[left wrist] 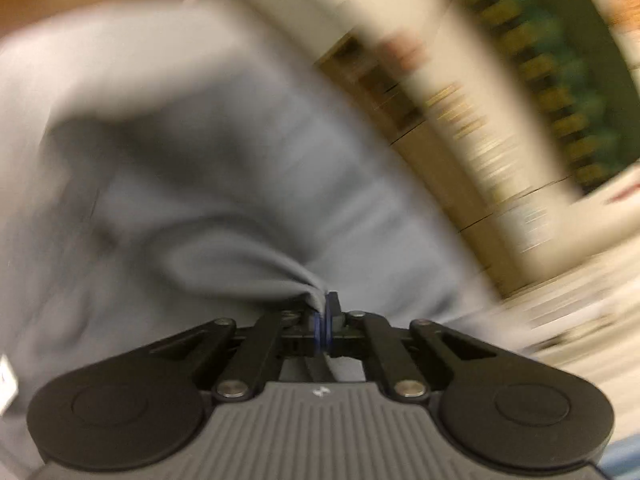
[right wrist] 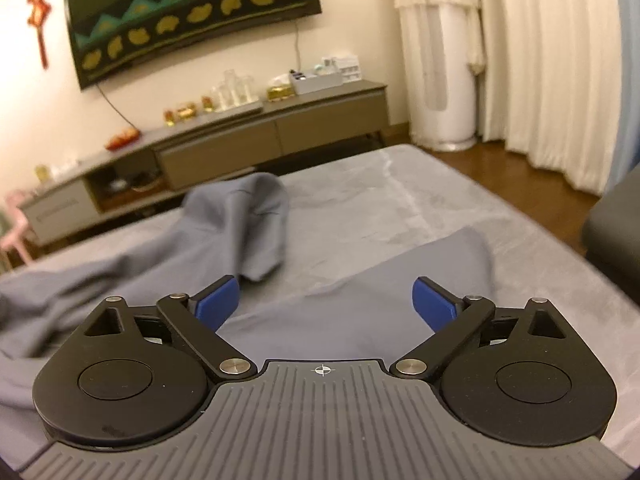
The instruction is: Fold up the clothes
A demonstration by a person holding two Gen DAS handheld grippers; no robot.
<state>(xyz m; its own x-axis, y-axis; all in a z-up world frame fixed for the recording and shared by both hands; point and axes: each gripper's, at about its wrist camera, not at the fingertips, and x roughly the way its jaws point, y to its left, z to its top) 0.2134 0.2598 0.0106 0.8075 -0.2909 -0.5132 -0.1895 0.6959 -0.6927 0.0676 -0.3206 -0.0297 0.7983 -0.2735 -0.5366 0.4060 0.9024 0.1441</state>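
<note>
Grey garment (left wrist: 208,152) is draping soft and limp, likely light; edges suit pinching. Left gripper (left wrist: 325,322) is clamping a fold of it, while right gripper (right wrist: 326,300) is gaping wide, holding nothing.

Black linkages, blue jaws, ribbed grey housing

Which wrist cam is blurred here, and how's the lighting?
Left wrist view: heavy motion smear over the room and the grey garment; only the left gripper, shut on a pinch of it, is sharp. Right wrist view: mostly sharp, warm dim indoor light, fisheye bends the wall hanging; right gripper open.
</note>
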